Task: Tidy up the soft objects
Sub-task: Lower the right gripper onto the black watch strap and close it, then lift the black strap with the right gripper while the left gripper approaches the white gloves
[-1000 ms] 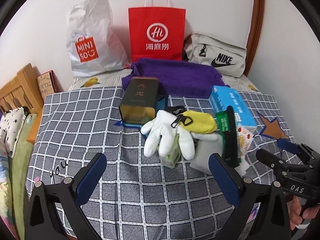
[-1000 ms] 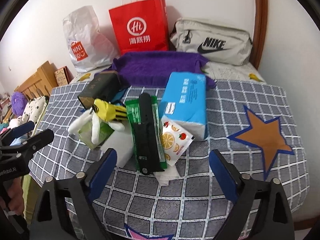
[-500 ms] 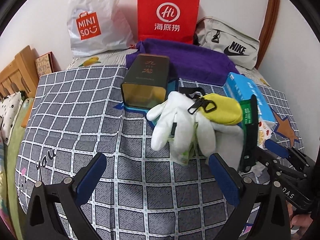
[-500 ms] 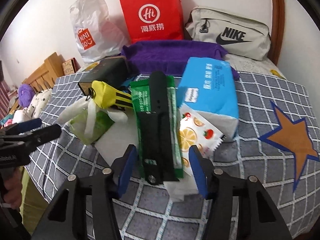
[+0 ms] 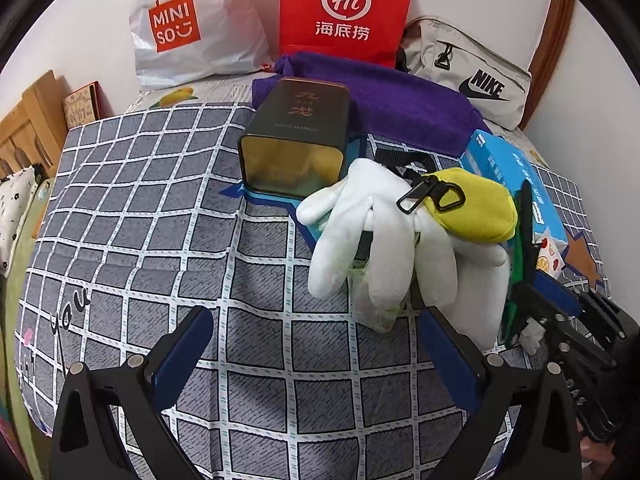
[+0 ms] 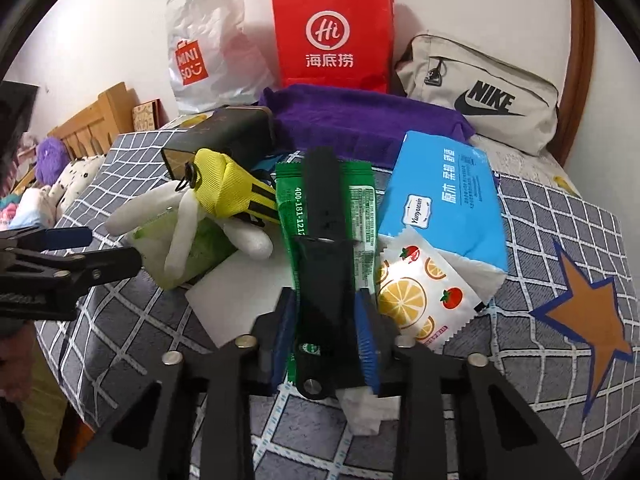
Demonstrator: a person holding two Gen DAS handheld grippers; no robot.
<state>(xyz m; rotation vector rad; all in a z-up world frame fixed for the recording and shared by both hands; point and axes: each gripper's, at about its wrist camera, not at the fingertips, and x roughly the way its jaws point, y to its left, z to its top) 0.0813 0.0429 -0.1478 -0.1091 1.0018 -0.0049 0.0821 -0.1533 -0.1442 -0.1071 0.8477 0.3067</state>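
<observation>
Ahead and to the left of the left claw [image 5: 312, 354] the grey checked bedspread [image 5: 152, 216] lies bare up to the wooden headboard [image 5: 24, 128] at the far left, the widest free stretch in either view. To the right of the right claw [image 6: 326, 332] the spread is also bare, around a brown star patch [image 6: 588, 320], out to the bed's right edge. Far ahead of both claws, a white plastic shopping bag [image 5: 192, 28], a red paper carrier bag [image 5: 344, 8] and a beige zip pouch [image 5: 472, 76] line the wall, closing off that side.

The pile sits just ahead of both claws. A white fabric glove [image 5: 372, 232] drapes over a pale green soft packet [image 6: 188, 252], hiding most of it, and a yellow fabric pouch [image 5: 476, 208] with a black clip rests on the glove. A dark square tin [image 5: 300, 136] lies behind them, with a folded purple towel [image 5: 400, 100] beyond it. A blue tissue pack [image 6: 444, 200] and a fruit-printed sachet [image 6: 420, 296] lie right of the right claw. White sheets beneath the pile are mostly covered.

The left claw's jaws stand wide apart over bare spread, holding nothing. The right claw's jaws are closing on the near end of a black flat strap [image 6: 324, 252] lying along a green foil packet [image 6: 360, 208]; its blue pads [image 6: 366, 332] sit against the bundle's sides, though how firmly they press is hard to make out.
</observation>
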